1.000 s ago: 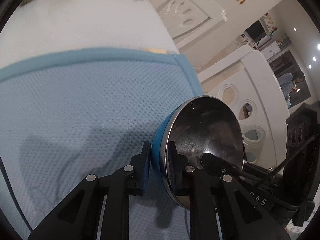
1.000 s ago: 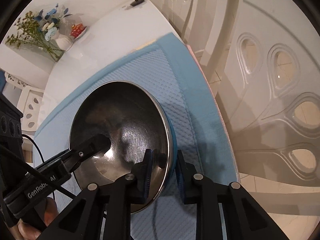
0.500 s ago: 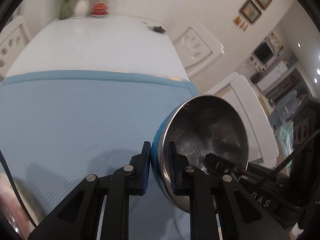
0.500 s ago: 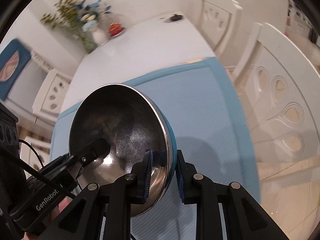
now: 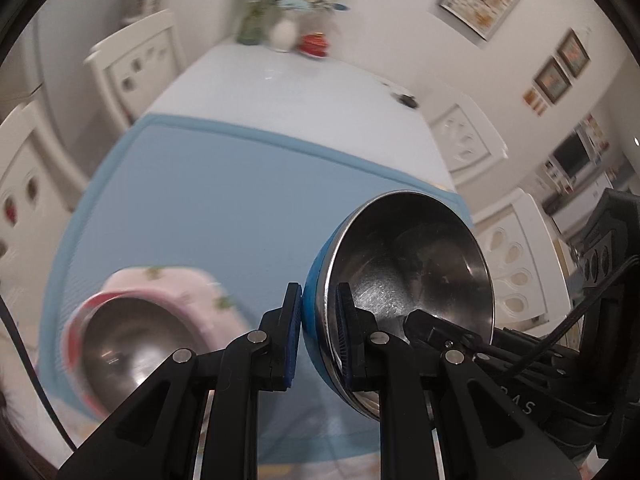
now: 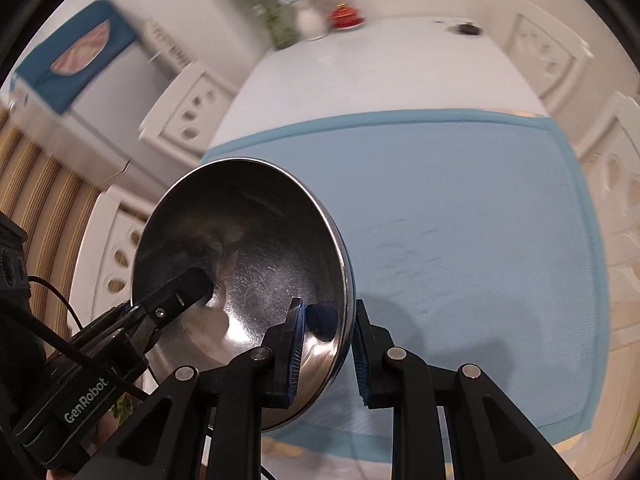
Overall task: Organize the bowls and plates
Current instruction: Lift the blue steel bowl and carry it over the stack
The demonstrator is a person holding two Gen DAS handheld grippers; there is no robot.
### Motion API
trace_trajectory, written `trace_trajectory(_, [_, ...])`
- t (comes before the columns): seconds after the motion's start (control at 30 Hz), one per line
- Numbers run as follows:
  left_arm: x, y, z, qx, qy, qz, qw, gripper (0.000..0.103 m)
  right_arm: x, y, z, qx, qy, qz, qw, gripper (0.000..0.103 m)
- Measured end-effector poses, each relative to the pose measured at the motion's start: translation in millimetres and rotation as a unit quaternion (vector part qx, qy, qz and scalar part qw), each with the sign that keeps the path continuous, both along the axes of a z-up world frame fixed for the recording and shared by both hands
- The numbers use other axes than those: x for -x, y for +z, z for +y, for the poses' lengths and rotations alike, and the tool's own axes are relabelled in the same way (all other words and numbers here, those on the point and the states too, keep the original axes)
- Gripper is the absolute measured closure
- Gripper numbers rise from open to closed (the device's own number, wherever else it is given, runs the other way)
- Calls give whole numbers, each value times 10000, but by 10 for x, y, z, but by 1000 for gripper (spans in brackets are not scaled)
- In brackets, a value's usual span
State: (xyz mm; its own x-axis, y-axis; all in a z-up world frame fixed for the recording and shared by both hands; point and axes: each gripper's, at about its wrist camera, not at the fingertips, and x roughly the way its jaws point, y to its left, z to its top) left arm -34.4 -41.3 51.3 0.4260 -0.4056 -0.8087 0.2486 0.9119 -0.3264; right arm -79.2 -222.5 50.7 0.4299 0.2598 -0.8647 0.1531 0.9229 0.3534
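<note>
Pink bowl (image 5: 160,320) has appeared, blurred, edge-cropped.

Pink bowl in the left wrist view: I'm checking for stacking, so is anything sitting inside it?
No, the pink bowl on the blue mat shows only its bare steel inside.

Blue mat (image 5: 224,204) on white table (image 5: 288,88); flower vase (image 6: 308,20) at far end.

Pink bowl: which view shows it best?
The left wrist view. The pink bowl sits low on the left on the blue mat, blurred, its steel inside facing the camera. The right wrist view shows none of it; the held blue bowl fills that side.
</note>
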Motion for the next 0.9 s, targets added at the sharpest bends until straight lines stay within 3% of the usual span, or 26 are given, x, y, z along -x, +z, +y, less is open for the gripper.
trace_trajectory(0.3, [389, -302, 986, -130, 372, 476, 9981, 89, 123, -208, 1030, -28, 795, 253, 9965, 81])
trace_trajectory(0.5, [457, -588, 1370, 41, 429, 933, 9947, 89, 183, -476, 1416, -36, 1047, 669, 9922, 81])
trace_trajectory(0.9, [111, -556, 1424, -114, 54, 504, 9987, 89, -24, -489, 1614, 101, 623, 603, 9962, 80])
